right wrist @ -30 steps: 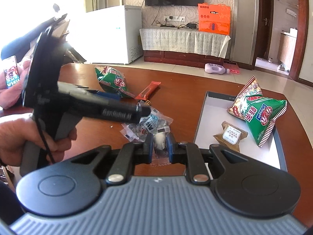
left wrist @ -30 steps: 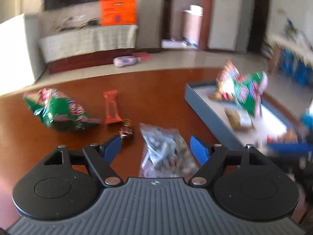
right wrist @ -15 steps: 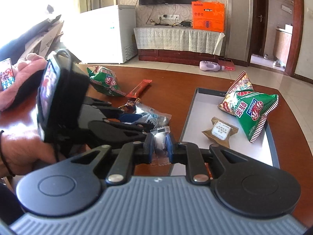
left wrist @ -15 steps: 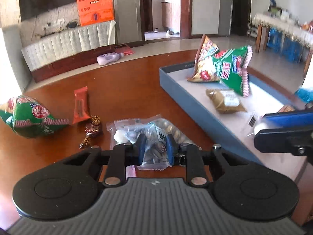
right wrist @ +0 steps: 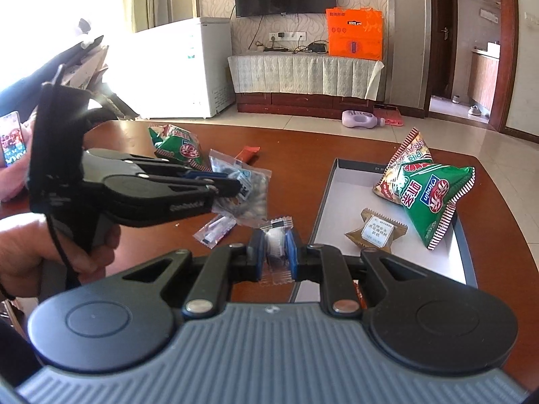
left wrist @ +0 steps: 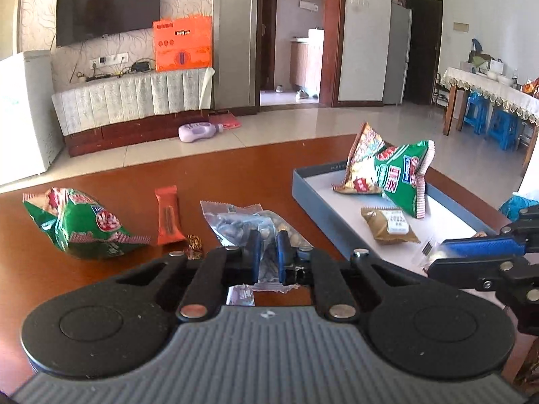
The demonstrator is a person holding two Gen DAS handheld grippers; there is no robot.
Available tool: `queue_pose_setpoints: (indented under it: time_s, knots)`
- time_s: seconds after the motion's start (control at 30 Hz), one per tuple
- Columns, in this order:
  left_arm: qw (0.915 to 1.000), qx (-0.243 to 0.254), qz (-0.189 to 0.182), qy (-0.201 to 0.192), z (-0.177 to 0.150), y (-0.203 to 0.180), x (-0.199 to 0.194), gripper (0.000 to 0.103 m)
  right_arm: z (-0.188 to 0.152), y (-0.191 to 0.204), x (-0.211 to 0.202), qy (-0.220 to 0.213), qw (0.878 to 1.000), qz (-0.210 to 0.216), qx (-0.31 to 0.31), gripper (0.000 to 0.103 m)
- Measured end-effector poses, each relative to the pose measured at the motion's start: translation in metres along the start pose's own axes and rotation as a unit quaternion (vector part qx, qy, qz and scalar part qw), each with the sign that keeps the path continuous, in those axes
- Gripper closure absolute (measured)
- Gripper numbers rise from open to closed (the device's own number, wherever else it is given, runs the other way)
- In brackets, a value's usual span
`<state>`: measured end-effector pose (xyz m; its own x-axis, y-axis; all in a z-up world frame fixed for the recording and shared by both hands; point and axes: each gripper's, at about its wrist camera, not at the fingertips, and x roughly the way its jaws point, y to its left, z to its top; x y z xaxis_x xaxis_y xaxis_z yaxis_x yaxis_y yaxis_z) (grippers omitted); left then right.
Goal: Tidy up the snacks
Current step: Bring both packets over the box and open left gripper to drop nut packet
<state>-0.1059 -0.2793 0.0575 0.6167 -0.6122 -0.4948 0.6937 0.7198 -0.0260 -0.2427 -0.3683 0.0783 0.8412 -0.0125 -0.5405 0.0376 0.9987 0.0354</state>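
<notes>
My left gripper (left wrist: 268,250) is shut on a clear bag of seeds (left wrist: 242,222) and holds it above the brown table; it shows lifted in the right wrist view (right wrist: 251,188). My right gripper (right wrist: 273,247) is shut on a small white wrapped candy (right wrist: 275,235) near the grey tray (right wrist: 328,181). The tray (left wrist: 313,185) holds a green chip bag (left wrist: 402,178), a red-gold bag (left wrist: 362,165) and a brown packet (left wrist: 389,225). My right gripper appears at the left wrist view's right edge (left wrist: 434,257).
On the table lie a green chip bag (left wrist: 81,225), an orange bar (left wrist: 167,215), a small dark candy (left wrist: 193,245) and a small clear packet (right wrist: 215,230). A hand holds the left gripper's handle (right wrist: 40,245). The table's far edge is rounded.
My left gripper closed on the seed bag and lifted it off the table. My right gripper stayed shut on the candy and moved a little toward the tray.
</notes>
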Motion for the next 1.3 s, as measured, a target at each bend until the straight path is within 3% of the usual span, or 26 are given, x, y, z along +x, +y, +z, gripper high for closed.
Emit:
queue_pose_setpoints:
  time_s: [0.57,1.07,1.3]
  knots:
    - [0.9976,0.009,-0.054,-0.044,0.027,-0.061,0.002,0.092,-0.010,-0.030,-0.017,-0.004,0.999,-0.038,0.021,0.086]
    - [0.9978,0.013,-0.065,-0.003,0.033,-0.117,0.094,0.092,-0.023,-0.073,-0.018,0.016,0.996,-0.077,0.045,0.086]
    - [0.9983,0.011,-0.057,-0.006,0.032,-0.126,0.110,0.089,-0.022,-0.076,-0.012,0.023,0.996,-0.077,0.044,0.086]
